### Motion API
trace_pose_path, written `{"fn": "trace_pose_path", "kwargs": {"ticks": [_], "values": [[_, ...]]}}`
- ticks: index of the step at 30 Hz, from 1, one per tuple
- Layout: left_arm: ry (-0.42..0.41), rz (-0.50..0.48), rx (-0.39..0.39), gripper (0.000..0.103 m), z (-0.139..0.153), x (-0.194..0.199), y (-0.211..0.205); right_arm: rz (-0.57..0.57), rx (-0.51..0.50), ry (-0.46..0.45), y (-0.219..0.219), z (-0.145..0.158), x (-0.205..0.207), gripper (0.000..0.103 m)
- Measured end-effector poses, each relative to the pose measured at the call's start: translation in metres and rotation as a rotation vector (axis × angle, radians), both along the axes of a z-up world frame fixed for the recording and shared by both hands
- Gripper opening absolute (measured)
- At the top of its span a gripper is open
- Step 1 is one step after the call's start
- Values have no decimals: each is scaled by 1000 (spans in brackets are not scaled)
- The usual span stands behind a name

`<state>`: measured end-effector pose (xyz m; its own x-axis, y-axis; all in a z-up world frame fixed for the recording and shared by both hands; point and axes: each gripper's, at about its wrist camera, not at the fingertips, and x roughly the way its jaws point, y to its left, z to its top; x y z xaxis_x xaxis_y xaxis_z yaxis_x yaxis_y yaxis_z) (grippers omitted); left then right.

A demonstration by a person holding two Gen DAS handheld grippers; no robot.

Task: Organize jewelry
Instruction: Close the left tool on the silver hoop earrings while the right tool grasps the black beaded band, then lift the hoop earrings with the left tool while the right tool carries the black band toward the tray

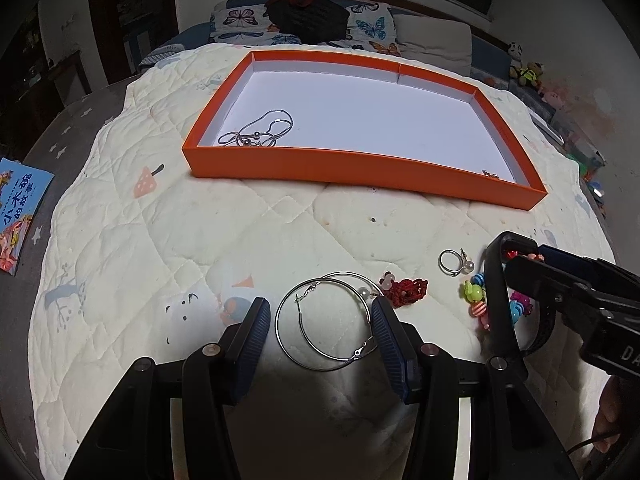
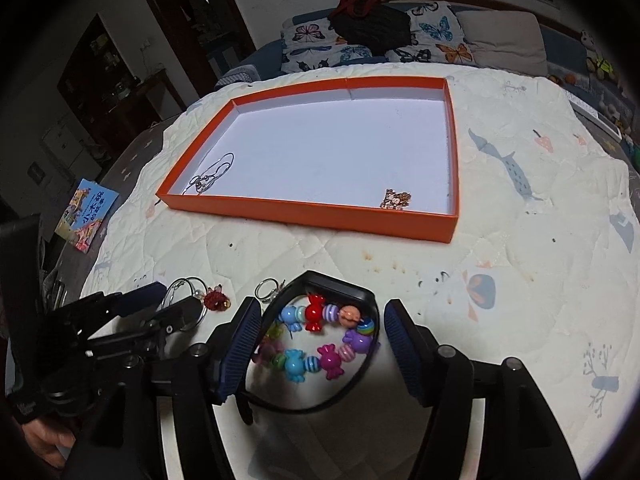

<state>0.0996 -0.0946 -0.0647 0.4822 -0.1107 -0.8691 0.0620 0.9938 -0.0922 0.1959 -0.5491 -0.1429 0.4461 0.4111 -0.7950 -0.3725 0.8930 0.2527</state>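
An orange tray (image 1: 280, 162) (image 2: 304, 212) lies on the quilt and holds a silver chain (image 1: 258, 130) (image 2: 210, 178) at its left and a small gold piece (image 2: 396, 199) at its right. My left gripper (image 1: 320, 322) is open around two silver hoop earrings (image 1: 326, 320). My right gripper (image 2: 320, 334) is open around a black band (image 2: 336, 284) and a colourful candy bead bracelet (image 2: 320, 344). A red knot charm (image 1: 406, 289) (image 2: 216, 300) and a silver ring with a pearl stud (image 1: 454, 262) lie between them.
A picture book (image 1: 20, 212) (image 2: 86, 214) lies at the quilt's left edge. Butterfly pillows (image 1: 240, 26) and a dark bag (image 1: 308, 16) sit behind the tray. Toys (image 1: 528, 72) line the far right.
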Motion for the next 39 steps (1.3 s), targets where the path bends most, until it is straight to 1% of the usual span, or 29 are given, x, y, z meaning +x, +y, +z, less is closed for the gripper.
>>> {"fn": "trace_pose_path", "kwargs": {"ticks": [3, 5, 9, 11, 14, 19, 22, 23, 24, 25, 27, 31, 32, 33, 35, 37, 39], "values": [[-6, -7, 0, 55, 0, 0, 0, 1, -28, -2, 5, -4, -1, 74], [-10, -12, -1, 52, 0, -1, 0, 6, -44, -3, 6, -5, -2, 74], [-17, -15, -7, 52, 1, -1, 2, -5, -33, 11, 2, -4, -3, 74], [-21, -17, -7, 52, 1, -1, 2, -5, -43, 6, 4, -3, -3, 74], [-22, -23, -2, 52, 0, -2, 1, 12, -84, -3, 12, -4, -4, 76], [-22, -29, -12, 52, 1, -3, 3, 26, -73, 5, 13, -7, -3, 77], [-26, -31, -18, 52, 2, -4, 5, 42, -100, -15, 15, -7, -7, 77], [-30, -31, -22, 52, 4, -5, 6, 45, -104, -19, 16, -7, -8, 77], [-34, -32, -25, 52, 5, -6, 6, 48, -97, -24, 14, -4, -10, 72], [-43, -34, -26, 52, 7, -7, 7, 53, -80, -29, 12, -3, -11, 69], [-63, -37, -21, 52, 13, -10, 9, 61, -53, -30, 7, 1, -13, 68], [-90, -46, -26, 52, 24, -11, 11, 66, -38, -64, 1, 11, -19, 67], [-100, -49, -26, 52, 28, -11, 11, 65, -34, -75, -1, 14, -20, 65], [-105, -51, -29, 52, 30, -11, 11, 66, -26, -93, -3, 20, -21, 58], [-116, -59, -33, 52, 35, -11, 11, 71, -8, -115, -6, 28, -22, 57], [-125, -63, -34, 52, 39, -10, 11, 61, -42, -116, -5, 31, -19, 57], [-125, -67, -42, 52, 40, -11, 12, 69, -71, -107, -1, 27, -19, 57]]}}
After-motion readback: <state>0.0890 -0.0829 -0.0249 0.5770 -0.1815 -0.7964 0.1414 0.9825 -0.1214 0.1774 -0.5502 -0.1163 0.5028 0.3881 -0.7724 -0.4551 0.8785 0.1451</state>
